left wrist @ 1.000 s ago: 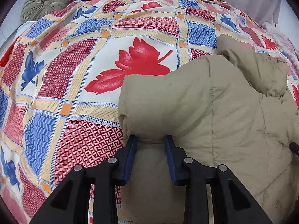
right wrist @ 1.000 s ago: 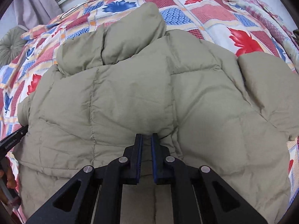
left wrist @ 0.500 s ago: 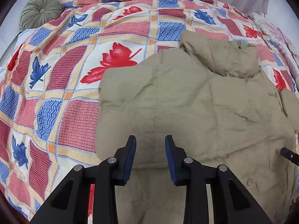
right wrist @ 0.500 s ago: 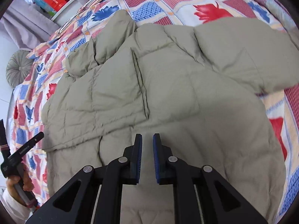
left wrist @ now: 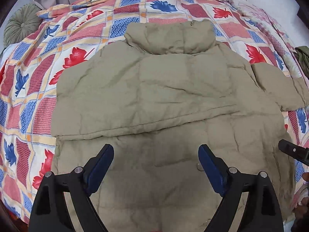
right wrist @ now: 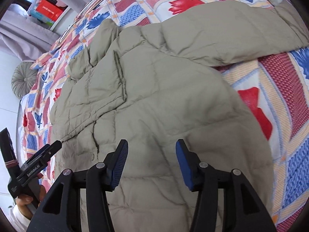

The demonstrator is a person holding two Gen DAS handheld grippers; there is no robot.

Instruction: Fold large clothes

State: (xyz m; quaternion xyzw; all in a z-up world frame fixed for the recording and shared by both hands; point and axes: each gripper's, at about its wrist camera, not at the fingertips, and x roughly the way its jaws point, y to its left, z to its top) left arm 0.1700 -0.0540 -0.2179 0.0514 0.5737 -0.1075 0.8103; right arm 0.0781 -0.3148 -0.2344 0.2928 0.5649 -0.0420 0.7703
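The khaki puffer jacket (left wrist: pixel 164 89) lay spread on the patchwork bedspread (left wrist: pixel 38 100), one sleeve folded across its back. The left gripper (left wrist: pixel 156 158) hung above it, jaws opening wide with nothing between them. Only the right wrist view showed the far sleeve (right wrist: pixel 227 31) stretched out — and the right gripper (right wrist: pixel 151 162) opening too, empty, over the hem.
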